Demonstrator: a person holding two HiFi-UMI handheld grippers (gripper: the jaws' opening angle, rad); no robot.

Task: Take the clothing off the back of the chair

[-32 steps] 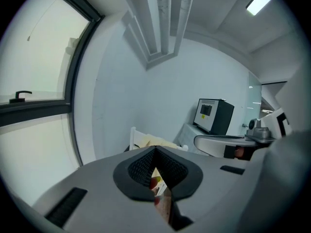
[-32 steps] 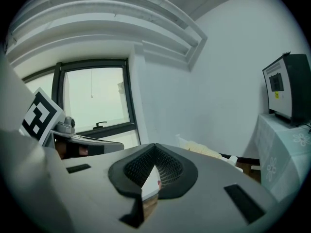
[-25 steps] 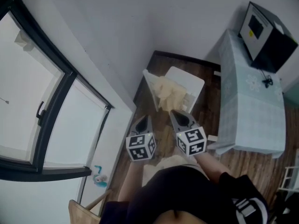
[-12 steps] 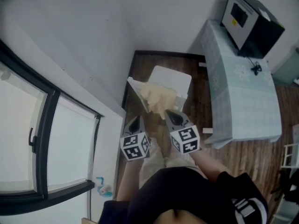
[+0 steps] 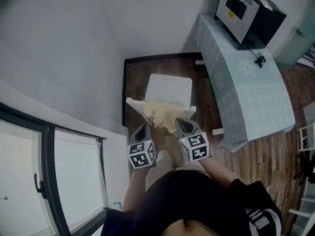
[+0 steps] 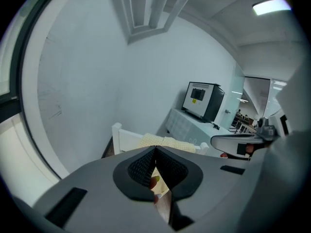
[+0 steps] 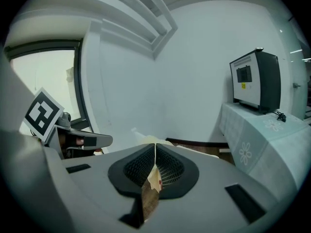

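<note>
While both tools sit low in the head view, the left tool (image 5: 141, 131) and the right tool (image 5: 183, 125) point toward 12 o'clock at the white chair (image 5: 170, 86). Left tool (image 6: 155, 148): jaws pressed together, nothing between them. Right tool (image 7: 155, 145): jaws together too, nothing gripped.

The clothing (image 5: 160, 111), pale yellow, hangs over the chair's back, on the side of the chair nearest the person. It lies just past both tool tips, at 1 o'clock from the left tool and 11 o'clock from the right tool. The right tool's tip is just beside the cloth's lower edge; whether it touches, I cannot tell. In the left gripper view the clothing (image 6: 167, 141) shows right above the closed jaws, draped on the chair's (image 6: 120, 137) top rail.

Table (image 5: 246, 77) with a light checked cover at 2 o'clock from the chair, near it but apart. Black-and-white box appliance (image 5: 248, 13) stands on the table's far end. Dark-framed window (image 5: 49, 166) at 8 o'clock. Wood floor (image 5: 266, 154) at 4 o'clock.
</note>
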